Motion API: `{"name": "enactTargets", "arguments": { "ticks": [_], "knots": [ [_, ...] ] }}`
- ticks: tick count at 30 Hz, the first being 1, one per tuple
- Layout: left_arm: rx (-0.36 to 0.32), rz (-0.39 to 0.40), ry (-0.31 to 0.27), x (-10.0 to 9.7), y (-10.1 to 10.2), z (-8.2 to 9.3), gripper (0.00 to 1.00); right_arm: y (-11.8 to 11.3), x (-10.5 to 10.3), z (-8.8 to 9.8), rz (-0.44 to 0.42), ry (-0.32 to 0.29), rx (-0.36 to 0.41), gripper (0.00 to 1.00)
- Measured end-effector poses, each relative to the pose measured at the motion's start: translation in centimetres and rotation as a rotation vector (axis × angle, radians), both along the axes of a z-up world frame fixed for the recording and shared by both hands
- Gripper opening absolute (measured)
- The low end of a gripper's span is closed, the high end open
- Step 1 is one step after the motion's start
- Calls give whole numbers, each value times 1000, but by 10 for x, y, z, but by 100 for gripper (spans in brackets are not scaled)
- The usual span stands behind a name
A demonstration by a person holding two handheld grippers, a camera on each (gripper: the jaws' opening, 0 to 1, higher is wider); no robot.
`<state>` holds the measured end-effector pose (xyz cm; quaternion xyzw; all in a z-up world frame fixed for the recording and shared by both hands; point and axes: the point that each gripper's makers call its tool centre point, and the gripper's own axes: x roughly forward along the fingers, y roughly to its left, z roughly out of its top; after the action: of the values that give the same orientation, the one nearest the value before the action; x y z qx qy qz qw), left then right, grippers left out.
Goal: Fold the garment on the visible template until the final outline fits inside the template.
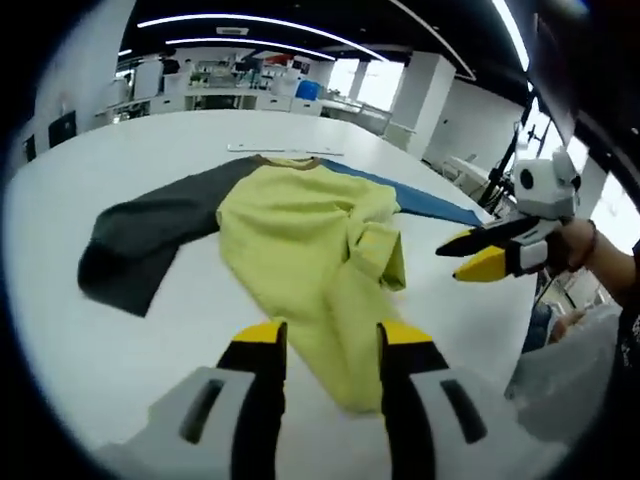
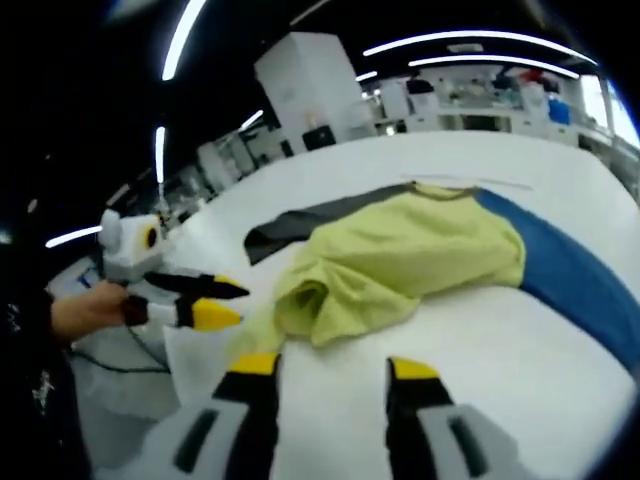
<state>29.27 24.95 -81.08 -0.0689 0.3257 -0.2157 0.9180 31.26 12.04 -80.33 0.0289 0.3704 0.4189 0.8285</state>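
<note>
The garment (image 1: 300, 240) is lying soft, light, bunched — probably best pinched at its hem; left gripper (image 1: 330, 345) and right gripper (image 2: 333, 372) are both hanging apart, empty.

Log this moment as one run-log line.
garment: crumpled on table, unfolded | left claw: open, empty | right claw: open, empty

Lab or workshop hall: large white table (image 1: 120, 330), white benches with equipment (image 1: 225, 85) upper left, ceiling strip lights (image 1: 250, 20), white cabinets (image 2: 320, 85).
</note>
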Motion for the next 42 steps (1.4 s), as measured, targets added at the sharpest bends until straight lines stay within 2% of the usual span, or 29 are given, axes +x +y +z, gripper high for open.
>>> {"name": "enactTargets", "arguments": {
  "ticks": [4, 7, 11, 14, 19, 23, 24, 25, 31, 33, 36, 42],
  "knots": [
    [20, 8, 22, -11, 1, -7, 32, 4, 3, -8, -24, 15, -3, 30],
    [20, 19, 49, -18, 1, -12, 30, 9, 2, -12, -43, 33, 5, 30],
    [30, 30, 58, -24, 1, -16, 29, 16, 3, -13, -63, 25, 2, 27],
    [8, 42, 69, -28, -2, -16, 28, 22, 4, -12, -73, 22, 6, 26],
    [-17, 83, 90, -32, -5, -21, 25, 27, 9, -21, -94, 28, -9, 20],
    [-32, 107, 143, -39, -8, -29, 22, 33, 8, -24, -102, 25, -18, 14],
    [-39, 115, 126, -37, -8, -28, 21, 34, 10, -27, -107, 28, -22, 13],
    [-46, 117, 139, -39, -10, -29, 21, 34, 10, -28, -108, 28, -25, 12],
    [-16, 145, 135, -41, -10, -30, 16, 34, 13, -31, -136, 31, -30, 3],
    [-12, 146, 139, -42, -10, -31, 13, 35, 14, -32, -136, 30, -35, 2],
    [47, 147, 148, -42, -8, -31, 10, 34, 13, -35, -137, 30, -41, 0],
    [56, 185, 186, -46, -9, -32, 10, 31, 12, -32, -150, 24, -42, 0]
  ]
}}
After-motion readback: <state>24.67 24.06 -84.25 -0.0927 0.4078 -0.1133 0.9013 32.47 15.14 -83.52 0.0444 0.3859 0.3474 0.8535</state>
